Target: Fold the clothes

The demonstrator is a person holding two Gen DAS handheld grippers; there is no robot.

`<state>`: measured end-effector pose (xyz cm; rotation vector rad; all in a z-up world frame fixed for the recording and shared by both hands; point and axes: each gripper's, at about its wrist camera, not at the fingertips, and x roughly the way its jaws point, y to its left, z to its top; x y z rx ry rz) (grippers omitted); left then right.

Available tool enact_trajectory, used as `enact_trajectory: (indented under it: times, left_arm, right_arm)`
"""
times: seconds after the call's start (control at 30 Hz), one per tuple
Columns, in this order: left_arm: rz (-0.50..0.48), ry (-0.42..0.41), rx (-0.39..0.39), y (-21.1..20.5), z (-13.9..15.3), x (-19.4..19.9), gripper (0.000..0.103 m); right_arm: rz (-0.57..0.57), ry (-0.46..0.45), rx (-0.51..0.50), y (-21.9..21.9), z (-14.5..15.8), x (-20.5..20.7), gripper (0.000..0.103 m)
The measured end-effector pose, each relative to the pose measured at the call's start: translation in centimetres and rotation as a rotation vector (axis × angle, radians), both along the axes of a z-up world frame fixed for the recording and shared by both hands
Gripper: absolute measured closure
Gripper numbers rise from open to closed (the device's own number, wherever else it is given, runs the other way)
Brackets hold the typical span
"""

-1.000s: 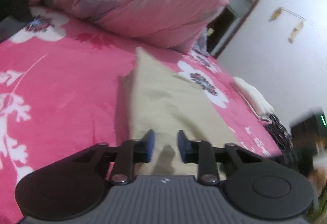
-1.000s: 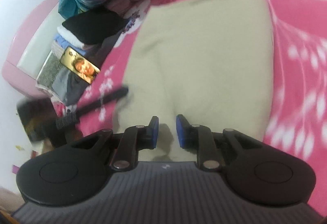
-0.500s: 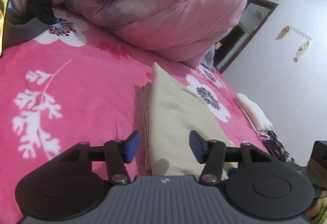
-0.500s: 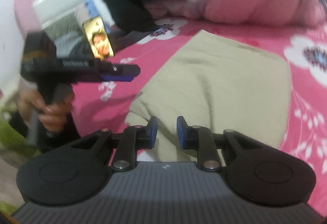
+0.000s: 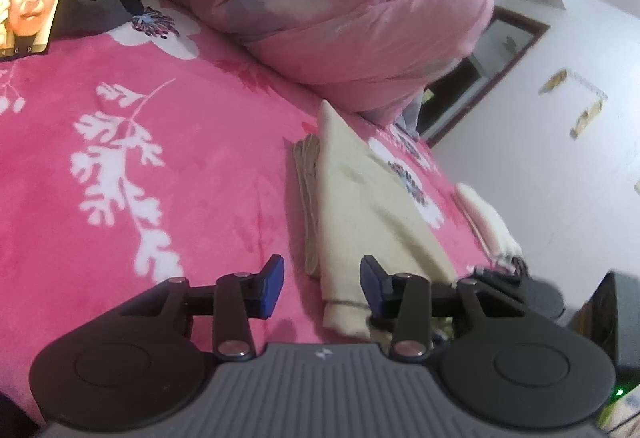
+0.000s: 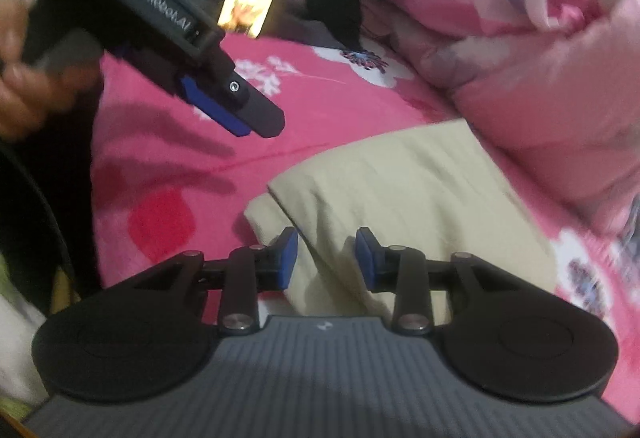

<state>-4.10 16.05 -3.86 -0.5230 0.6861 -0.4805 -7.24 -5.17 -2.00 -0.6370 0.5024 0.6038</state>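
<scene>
Beige garment (image 5: 360,206) lies folded in layers on the pink bedspread (image 5: 120,158); soft, limp, light. I'd grip its near edge. Left gripper (image 5: 322,284) and right gripper (image 6: 326,252) both spread, empty.

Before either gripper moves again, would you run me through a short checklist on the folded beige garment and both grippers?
1. Left gripper empty: ok, its jaws stand apart, nothing between them.
2. Right gripper empty: ok, jaws apart above the cloth.
3. Beige garment folded flat on the pink bedspread: ok, though a layered edge sticks out past the top layer on one side.
4. Garment clear of the pink quilt pile: cannot tell, its far corner sits close to it.
5. Phone clear of the garment: ok, well apart.
</scene>
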Motion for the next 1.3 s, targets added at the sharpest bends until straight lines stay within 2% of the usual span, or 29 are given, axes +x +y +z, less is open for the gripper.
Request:
enact_trajectory:
  times: [0.17, 0.3, 0.37, 0.43, 0.47, 0.57, 0.73, 0.83, 0.9, 1.03, 1.2, 1.3]
  left_arm:
    - [-0.026, -0.010, 0.092, -0.9, -1.1, -0.6, 0.066]
    - [-0.006, -0.029, 0.105, -1.0, -1.6, -0.8, 0.069]
    - [-0.006, -0.054, 0.131, -1.2, -1.6, -0.8, 0.069]
    - [-0.019, -0.078, 0.174, -1.7, -1.6, -0.9, 0.069]
    - [-0.029, -0.088, 0.190, -1.9, -1.6, -1.0, 0.069]
    - [-0.065, -0.119, 0.230, -2.6, -1.8, -1.1, 0.069]
    - [-0.094, -0.168, 0.289, -3.7, -1.9, -1.0, 0.069]
    - [-0.092, -0.185, 0.295, -4.0, -2.0, -0.9, 0.069]
    - [-0.076, -0.195, 0.288, -4.0, -1.9, -0.8, 0.069]
    - [-0.054, -0.227, 0.250, -3.6, -1.5, -0.9, 0.070]
    - [-0.053, -0.241, 0.238, -4.2, -1.3, -0.6, 0.077]
    - [-0.044, -0.255, 0.208, -4.3, -1.2, -0.5, 0.079]
  right_arm:
    - [0.046, -0.095, -0.111, 1.5, -0.8, -0.7, 0.073]
    - [0.108, -0.176, -0.201, 2.9, -1.5, -1.1, 0.072]
    - [0.116, -0.220, -0.252, 3.4, -2.0, -1.1, 0.076]
    - [0.082, -0.231, -0.218, 3.3, -1.3, -0.8, 0.088]
    - [0.058, -0.230, -0.186, 3.1, -0.8, -0.7, 0.090]
    - [-0.002, -0.207, -0.104, 2.2, 0.1, -0.4, 0.090]
    - [-0.020, -0.156, -0.046, 1.1, 0.4, -0.9, 0.089]
    - [0.040, -0.130, -0.036, 1.3, 0.1, -2.2, 0.084]
    - [0.092, -0.126, -0.068, 1.8, -0.6, -3.4, 0.080]
    - [0.136, -0.190, -0.164, 3.0, -2.2, -4.1, 0.079]
    - [0.110, -0.249, -0.183, 3.9, -2.8, -3.3, 0.081]
    - [0.071, -0.256, -0.157, 3.8, -3.0, -2.7, 0.081]
